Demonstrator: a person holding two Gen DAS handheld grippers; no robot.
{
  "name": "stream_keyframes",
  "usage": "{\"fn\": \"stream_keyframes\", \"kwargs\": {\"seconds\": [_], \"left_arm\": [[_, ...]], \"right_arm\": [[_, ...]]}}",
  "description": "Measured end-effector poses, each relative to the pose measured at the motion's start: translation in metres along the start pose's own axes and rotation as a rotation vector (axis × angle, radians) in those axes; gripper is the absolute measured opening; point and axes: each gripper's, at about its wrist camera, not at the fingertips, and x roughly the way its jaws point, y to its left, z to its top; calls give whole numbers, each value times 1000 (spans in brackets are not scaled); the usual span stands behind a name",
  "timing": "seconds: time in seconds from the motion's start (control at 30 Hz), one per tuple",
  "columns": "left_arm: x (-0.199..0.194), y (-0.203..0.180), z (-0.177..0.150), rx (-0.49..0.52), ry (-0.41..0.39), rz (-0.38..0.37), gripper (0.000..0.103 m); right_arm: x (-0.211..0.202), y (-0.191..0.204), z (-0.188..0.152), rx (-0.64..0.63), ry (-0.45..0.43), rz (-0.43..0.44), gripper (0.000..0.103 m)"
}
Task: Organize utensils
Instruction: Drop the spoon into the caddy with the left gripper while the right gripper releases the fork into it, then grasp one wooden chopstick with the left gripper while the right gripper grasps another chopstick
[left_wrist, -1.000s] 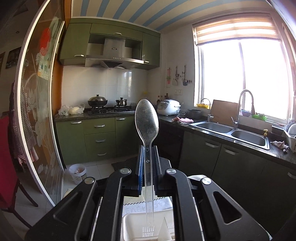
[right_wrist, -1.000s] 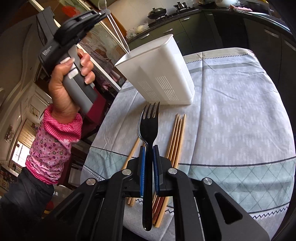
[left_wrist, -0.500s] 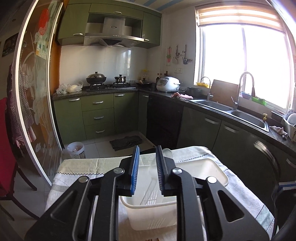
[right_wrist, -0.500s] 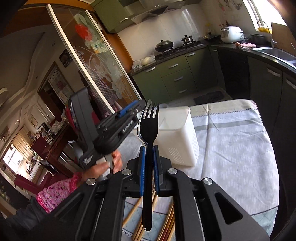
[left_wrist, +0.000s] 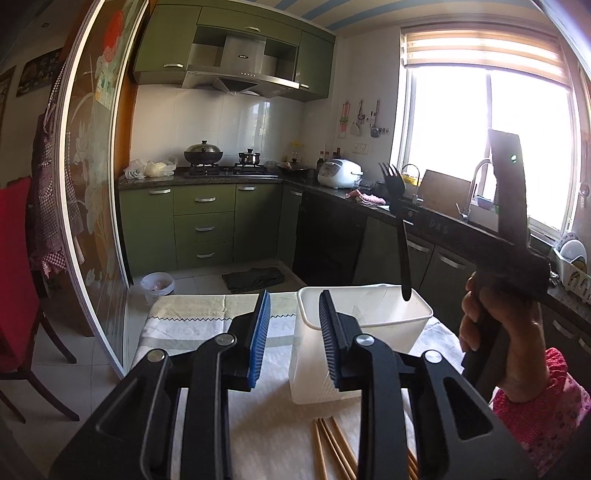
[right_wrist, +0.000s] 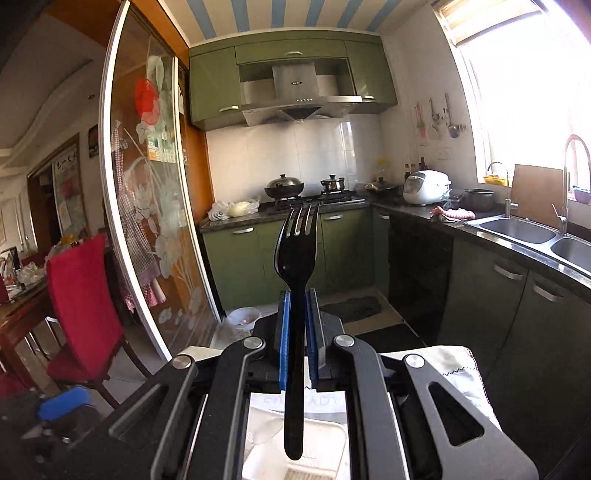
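Note:
My left gripper hangs low over the table, its jaws opening with nothing between the blue pads. Just ahead of it stands the white utensil holder. A clear spoon seems to lie inside it, faint and hard to make out. My right gripper is shut on a black fork, tines up. In the left wrist view the black fork hangs with its handle tip just above the holder's rim, and a hand in a pink sleeve carries that gripper. The white utensil holder lies directly below the fork.
Several wooden chopsticks lie on the pale tablecloth near me. A red chair and a glass sliding door stand at the left. Green cabinets, a stove and a sink counter run behind and to the right.
The left gripper let go of the clear spoon over the holder, opened and drew back lower. The right gripper lifted the fork off the table and swung it upright above the holder.

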Motion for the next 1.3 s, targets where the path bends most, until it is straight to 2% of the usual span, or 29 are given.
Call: {"fn": "stream_keyframes", "kwargs": {"seconds": [0.1,0.27,0.4,0.47,0.6,0.63,0.7,0.77,0.93,1.0,1.03,1.1,1.17,1.3], "left_arm": [[-3,4,-3,-2,16,3,26],[-1,6,-7,-16,50,-9,26],[4,-1,-13,-6,96,-15,28],[5,-6,-18,1,123,-14,32],[7,-15,-26,35,183,10,39],[8,-17,-29,40,206,14,42],[13,-19,-37,33,280,10,58],[23,-22,-50,34,378,15,59],[61,-26,-90,23,687,7,59],[72,-25,-104,-4,777,0,58],[76,-25,-110,-6,806,7,57],[80,-26,-115,7,837,19,42],[83,-27,-120,18,851,37,37],[86,-29,-124,29,876,51,37]], "right_arm": [[9,-5,-20,5,29,3,9],[-6,-11,-49,-16,14,-1,9],[-13,-11,-65,-50,47,-3,10],[-17,-13,-70,-56,63,1,20],[-37,-20,-76,-49,60,5,23],[-45,-22,-75,-36,56,8,23],[-63,-29,-76,-4,60,16,25],[-83,-36,-80,24,70,19,30],[-117,-56,-100,41,160,8,30],[-129,-66,-111,52,196,10,30],[-135,-71,-116,56,209,7,30],[-147,-82,-128,65,232,-2,30],[-157,-94,-136,82,249,-11,37],[-168,-112,-146,121,275,-16,38]]}}
